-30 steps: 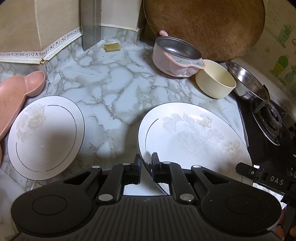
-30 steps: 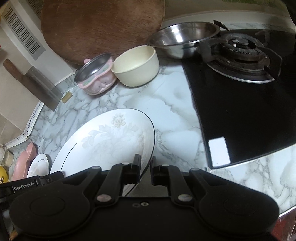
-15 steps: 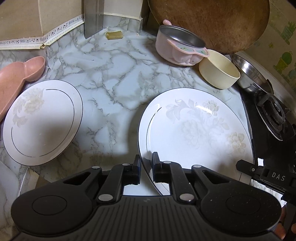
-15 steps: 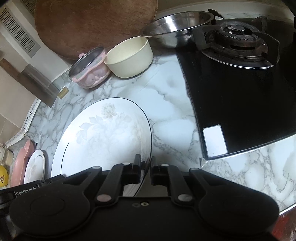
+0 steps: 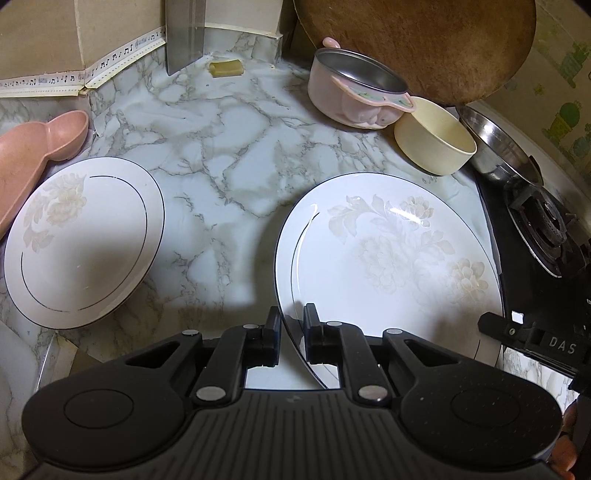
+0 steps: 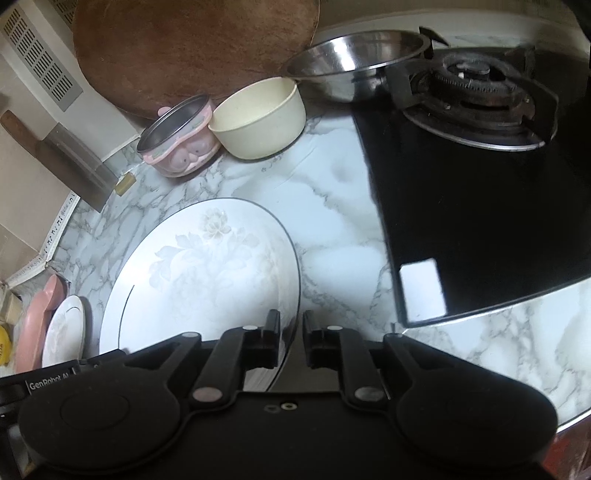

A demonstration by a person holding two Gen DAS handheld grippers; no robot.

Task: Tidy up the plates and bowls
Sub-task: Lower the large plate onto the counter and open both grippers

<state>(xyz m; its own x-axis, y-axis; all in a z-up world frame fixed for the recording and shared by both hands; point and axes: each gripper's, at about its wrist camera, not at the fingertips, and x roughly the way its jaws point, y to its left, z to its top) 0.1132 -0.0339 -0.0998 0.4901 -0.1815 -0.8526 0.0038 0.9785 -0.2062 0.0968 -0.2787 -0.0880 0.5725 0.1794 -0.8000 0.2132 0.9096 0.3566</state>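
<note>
A large white floral plate (image 5: 388,258) lies low over the marble counter (image 5: 221,155) and also shows in the right wrist view (image 6: 207,273). My left gripper (image 5: 291,325) is shut on its near left rim. My right gripper (image 6: 291,328) is at the plate's near right rim. Its jaws are opening, with the thin rim between them and the pads no longer pressing. A smaller matching plate (image 5: 81,240) lies flat at the left. A pink metal-lined bowl (image 5: 354,92) and a cream bowl (image 5: 436,136) stand at the back.
A pink divided dish (image 5: 33,155) lies beside the small plate. A steel bowl (image 6: 354,62) sits by the gas burner (image 6: 476,96) on the black hob (image 6: 480,221) at the right. A round wooden board (image 5: 424,44) and a cleaver (image 5: 184,33) lean on the back wall.
The large plate has come down flatter toward the counter. The right gripper's fingers have parted slightly around its rim. The left grip is unchanged.
</note>
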